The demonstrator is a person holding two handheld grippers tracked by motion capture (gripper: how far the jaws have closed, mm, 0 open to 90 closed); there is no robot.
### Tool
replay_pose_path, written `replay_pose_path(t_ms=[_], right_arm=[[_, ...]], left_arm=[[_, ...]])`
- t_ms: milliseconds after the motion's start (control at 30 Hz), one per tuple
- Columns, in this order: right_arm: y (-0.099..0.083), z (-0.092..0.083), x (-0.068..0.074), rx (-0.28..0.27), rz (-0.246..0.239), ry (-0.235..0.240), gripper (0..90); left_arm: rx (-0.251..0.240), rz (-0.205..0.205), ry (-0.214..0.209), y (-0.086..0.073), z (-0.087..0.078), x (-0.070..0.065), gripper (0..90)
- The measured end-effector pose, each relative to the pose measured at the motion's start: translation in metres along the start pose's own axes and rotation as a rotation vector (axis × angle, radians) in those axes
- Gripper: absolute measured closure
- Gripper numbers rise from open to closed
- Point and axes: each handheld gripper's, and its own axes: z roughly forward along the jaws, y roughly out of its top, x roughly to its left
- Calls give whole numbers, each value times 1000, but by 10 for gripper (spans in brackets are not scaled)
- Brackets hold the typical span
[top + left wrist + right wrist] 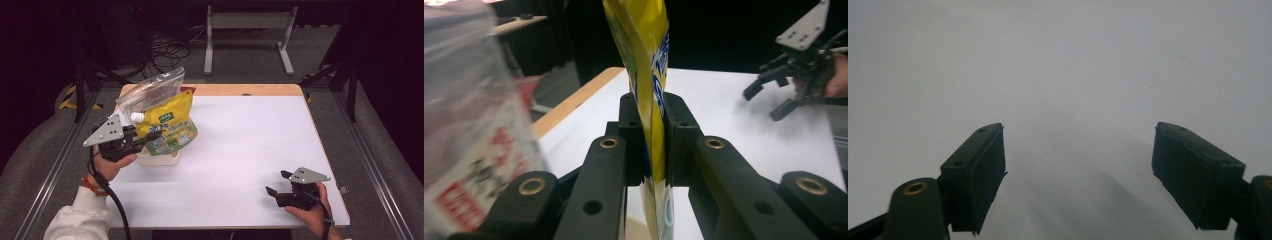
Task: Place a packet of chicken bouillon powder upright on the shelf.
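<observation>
A yellow spouted pouch (170,125) hangs above the left side of the white table, and my left gripper (142,140) is shut on its lower left edge. Seen from the left gripper view, the yellow pouch (649,75) stands edge-on, pinched between the two jaws of the left gripper (653,142). A clear plastic bag (150,90) with red print leans behind it, and a cream box (160,159) sits beneath the pouch. Near the table's front right, my right gripper (279,183) rests low and open. The right gripper (1078,165) holds nothing, with only bare white table between its jaws.
The white table (250,140) has a wooden strip (240,90) along its far edge. Beyond it stand a metal frame (247,30) and cables on the floor. Rails run along both sides of the table.
</observation>
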Motion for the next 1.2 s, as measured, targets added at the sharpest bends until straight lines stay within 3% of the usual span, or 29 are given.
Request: replay_pose_path(t_ms=[167, 433, 567, 667, 833, 1200], right_arm=[[0, 0, -1, -5, 16, -24, 216], [-1, 4, 0, 4, 29, -23, 219], [-2, 5, 0, 9, 28, -16, 219], [-2, 5, -1, 7, 43, -3, 224], [-2, 5, -1, 6, 44, 0, 225], [-1, 6, 0, 4, 41, 5, 225]], left_arm=[[65, 17, 4, -9, -5, 10, 816], [97, 7, 4, -24, -16, 20, 817], [113, -13, -11, -29, -17, 23, 819], [153, -38, -14, -36, -10, 24, 820], [150, -62, -7, -43, -7, 24, 821], [199, -93, -1, -52, -9, 27, 823]])
